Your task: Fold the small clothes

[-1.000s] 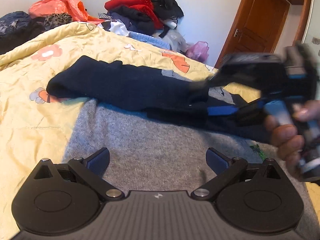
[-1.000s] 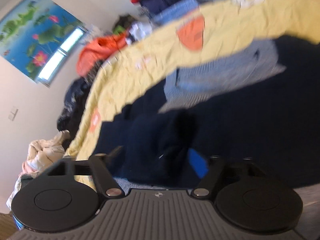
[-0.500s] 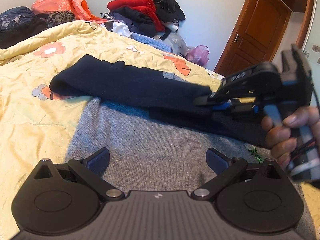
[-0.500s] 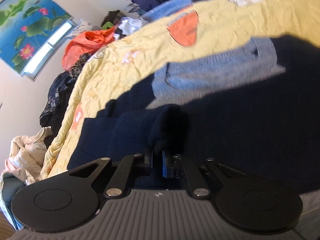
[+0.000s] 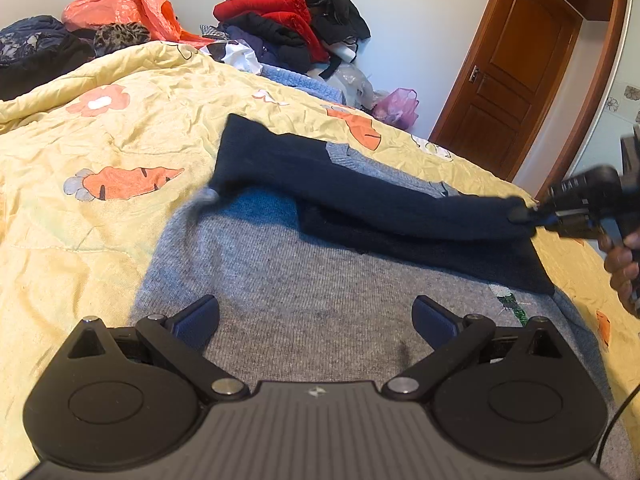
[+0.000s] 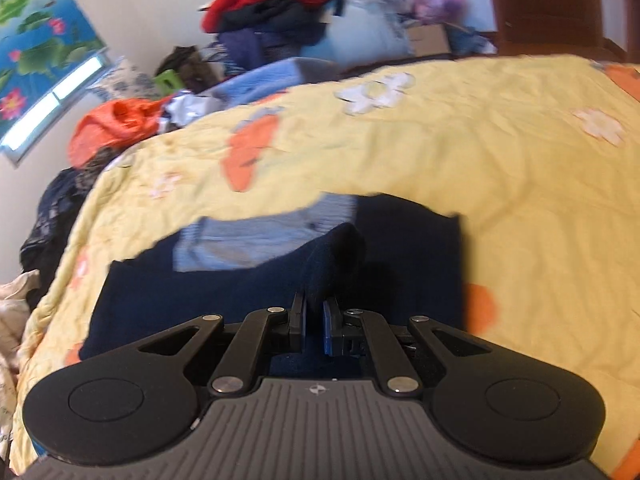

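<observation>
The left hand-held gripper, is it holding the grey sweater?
No, the left hand-held gripper stands wide open above the grey sweater, with no cloth pinched between its blue pads.

A soft knitted sweater [image 5: 304, 292] is heather grey with a navy sleeve [image 5: 360, 196] and hem. The crinkled quilt [image 5: 100, 128] is pale yellow, printed with orange carrots and white flowers. Far off, piled clothes [image 5: 280, 20] show red and black; the panelled door [image 5: 508, 80] is reddish-brown.
</observation>
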A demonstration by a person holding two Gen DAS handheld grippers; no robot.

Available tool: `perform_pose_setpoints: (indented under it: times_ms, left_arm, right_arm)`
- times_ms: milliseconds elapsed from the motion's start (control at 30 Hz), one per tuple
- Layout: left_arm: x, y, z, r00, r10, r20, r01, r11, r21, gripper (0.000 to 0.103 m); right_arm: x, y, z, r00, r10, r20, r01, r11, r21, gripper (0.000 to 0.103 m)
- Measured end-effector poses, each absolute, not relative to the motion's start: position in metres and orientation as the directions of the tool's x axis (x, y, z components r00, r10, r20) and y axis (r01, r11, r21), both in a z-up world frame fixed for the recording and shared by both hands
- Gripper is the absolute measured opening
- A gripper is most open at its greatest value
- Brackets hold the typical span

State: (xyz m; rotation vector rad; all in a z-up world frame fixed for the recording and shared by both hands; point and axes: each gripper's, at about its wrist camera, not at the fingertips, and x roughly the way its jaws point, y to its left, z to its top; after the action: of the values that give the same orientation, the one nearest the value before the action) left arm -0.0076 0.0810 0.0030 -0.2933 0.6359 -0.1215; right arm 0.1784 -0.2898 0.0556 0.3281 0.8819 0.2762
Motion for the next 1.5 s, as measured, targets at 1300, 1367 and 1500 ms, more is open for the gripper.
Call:
perform_pose_setpoints:
  times_ms: [1300, 1367, 1500]
  left_arm:
    - [0.176, 0.020, 0.004, 0.766, -0.061, -0.640, 0.112, 0.993, 0.038, 0.103]
    - [0.180, 0.031, 0.001, 0.745, -0.108, -0.659, 0.115, 0.993, -0.033, 0.103]
    - [0.180, 0.029, -0.001, 0.747, -0.101, -0.657, 0.118, 0.993, -0.019, 0.103]
  right_arm:
    - [0.161, -0.248, 0.007, 0.781, 0.106, -0.616, -0.109, 0.994, 0.033, 0.058]
    - [0.155, -0.260, 0.002, 0.794, 0.118, -0.597, -0.119, 0.992, 0.038, 0.061]
    - [0.156, -0.266, -0.001, 0.794, 0.131, -0.593, -0.126, 0.991, 0.050, 0.062]
